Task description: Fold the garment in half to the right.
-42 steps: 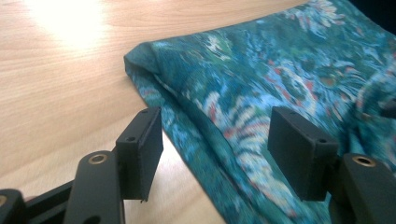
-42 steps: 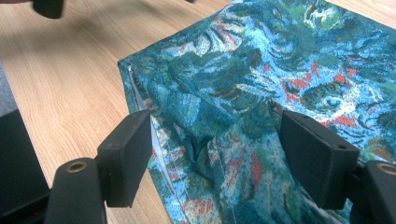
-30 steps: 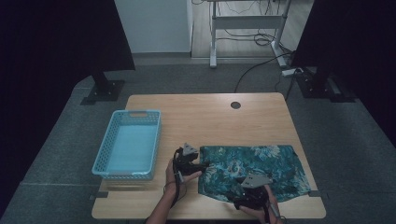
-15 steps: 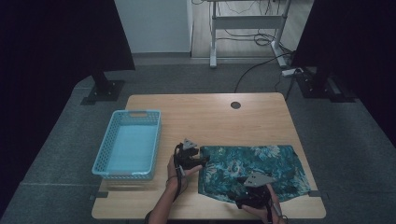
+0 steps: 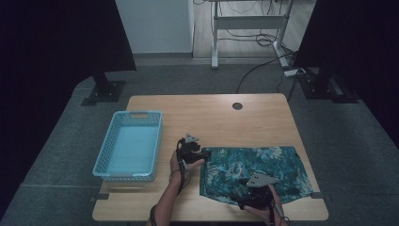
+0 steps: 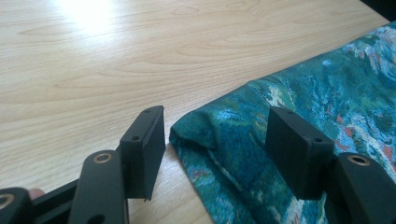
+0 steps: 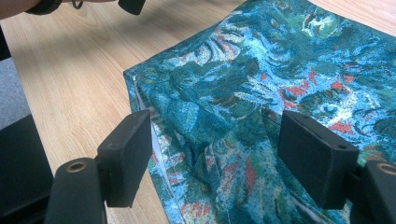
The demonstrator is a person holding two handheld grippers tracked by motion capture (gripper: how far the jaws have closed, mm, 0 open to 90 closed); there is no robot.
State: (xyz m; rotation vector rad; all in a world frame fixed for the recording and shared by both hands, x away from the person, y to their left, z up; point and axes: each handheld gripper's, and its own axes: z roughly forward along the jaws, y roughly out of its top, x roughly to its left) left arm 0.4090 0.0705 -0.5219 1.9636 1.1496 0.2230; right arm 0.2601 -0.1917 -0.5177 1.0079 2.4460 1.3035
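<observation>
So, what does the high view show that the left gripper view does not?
Only the high view shows the light blue plastic basket left of the cloth, the round grommet at the table's far edge, and the right claw over the cloth's near edge. Only the left gripper view shows close up how the left claw stands open around the cloth's folded corner, the pads apart from it. Both show the teal floral patterned cloth lying on the light wooden table.
</observation>
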